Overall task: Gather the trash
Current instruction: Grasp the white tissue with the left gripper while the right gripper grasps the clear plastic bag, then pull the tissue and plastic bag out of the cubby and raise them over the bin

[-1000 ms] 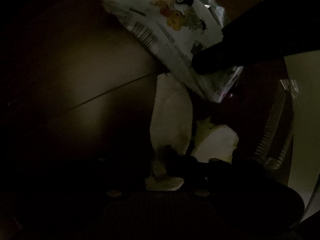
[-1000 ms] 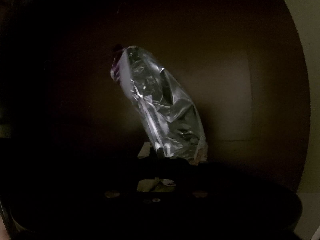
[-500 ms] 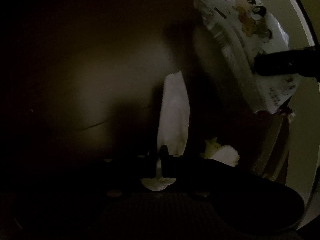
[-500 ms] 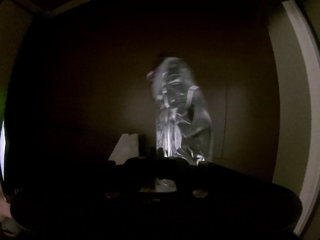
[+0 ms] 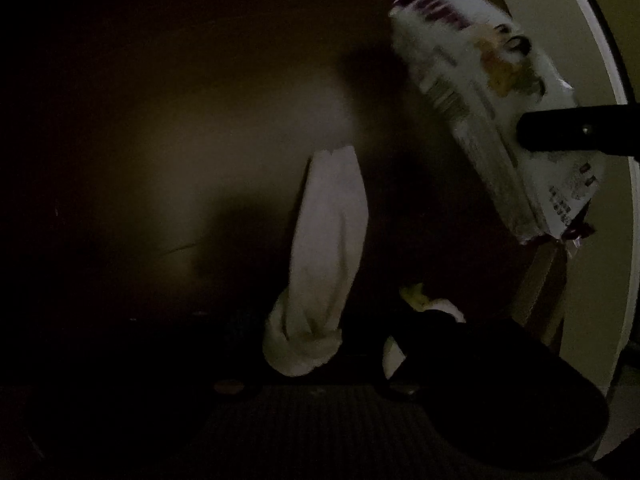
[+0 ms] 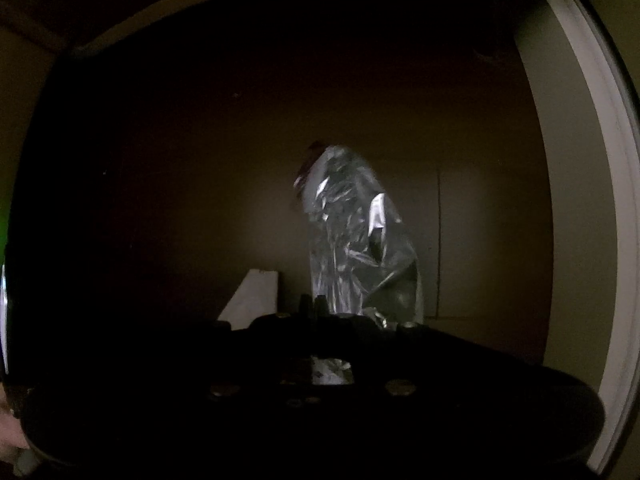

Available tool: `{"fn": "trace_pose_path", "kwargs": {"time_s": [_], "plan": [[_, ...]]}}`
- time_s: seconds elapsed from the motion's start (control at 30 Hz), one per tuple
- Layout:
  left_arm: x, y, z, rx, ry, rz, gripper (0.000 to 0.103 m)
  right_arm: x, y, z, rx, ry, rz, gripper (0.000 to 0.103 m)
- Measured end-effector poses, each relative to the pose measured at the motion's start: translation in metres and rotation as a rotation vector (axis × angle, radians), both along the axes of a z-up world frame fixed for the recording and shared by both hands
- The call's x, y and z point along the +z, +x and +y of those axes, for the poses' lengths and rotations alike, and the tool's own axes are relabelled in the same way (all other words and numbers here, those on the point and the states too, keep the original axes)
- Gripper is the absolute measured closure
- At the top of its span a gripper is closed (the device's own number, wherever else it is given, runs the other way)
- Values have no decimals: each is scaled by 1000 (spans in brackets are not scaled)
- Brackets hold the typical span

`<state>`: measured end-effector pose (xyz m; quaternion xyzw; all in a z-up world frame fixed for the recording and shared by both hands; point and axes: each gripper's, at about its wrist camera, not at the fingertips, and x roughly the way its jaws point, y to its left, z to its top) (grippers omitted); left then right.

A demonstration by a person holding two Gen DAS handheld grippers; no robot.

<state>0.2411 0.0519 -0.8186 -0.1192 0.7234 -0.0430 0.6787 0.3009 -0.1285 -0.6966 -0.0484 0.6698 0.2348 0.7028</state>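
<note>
The view is very dark, looking down into a brown box [image 5: 200, 168]. A white crumpled tissue [image 5: 328, 248] hangs between the fingers of my left gripper [image 5: 324, 320], whose jaws are opening; the pads no longer press on it. My right gripper [image 6: 316, 304] is shut on the lower end of a snack wrapper [image 6: 356, 240], silver foil inside. In the left wrist view the same wrapper [image 5: 480, 92] shows its printed white side at upper right, with the right gripper's dark finger [image 5: 576, 132] across it.
A yellow-white scrap [image 5: 432, 304] lies low in the box beside the tissue. A white piece [image 6: 256, 296] shows at the left of the wrapper. The box rim [image 6: 280, 28] curves above, and a pale white-edged surface [image 6: 592, 184] stands at the right.
The left jaws have parted and the tissue's pinched lower end has come loose. The wrapper and the right gripper have shifted right and away in the left wrist view.
</note>
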Motion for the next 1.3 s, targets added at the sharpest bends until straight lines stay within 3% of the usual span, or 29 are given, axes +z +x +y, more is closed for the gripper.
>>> {"fn": "trace_pose_path", "kwargs": {"time_s": [0.13,0.3,0.4,0.47,0.57,0.67,0.77,1.0,1.1,1.3], "plan": [[-12,1,-6,-8,29,34,31,3,6,0,-4,-3,5,103],[-12,0,-19,-64,44,15,32,-1,8,1,-3,-11,9,103],[-12,-1,-22,-57,36,31,49,-5,7,1,1,-13,9,103],[-20,-3,-23,-66,59,54,68,-6,7,1,3,-14,9,103],[-17,-3,-25,-84,67,41,71,-6,7,1,1,-15,9,103],[-14,-4,-27,-104,76,34,86,-5,6,0,2,-15,7,103],[-7,-2,-25,-87,85,14,89,3,3,1,2,-13,-5,103],[40,12,-2,37,116,-75,89,47,-4,4,11,59,-97,103],[72,18,10,84,165,-133,89,77,-11,1,20,99,-153,103],[160,25,15,204,192,-253,89,149,-22,-1,69,179,-310,103]]}}
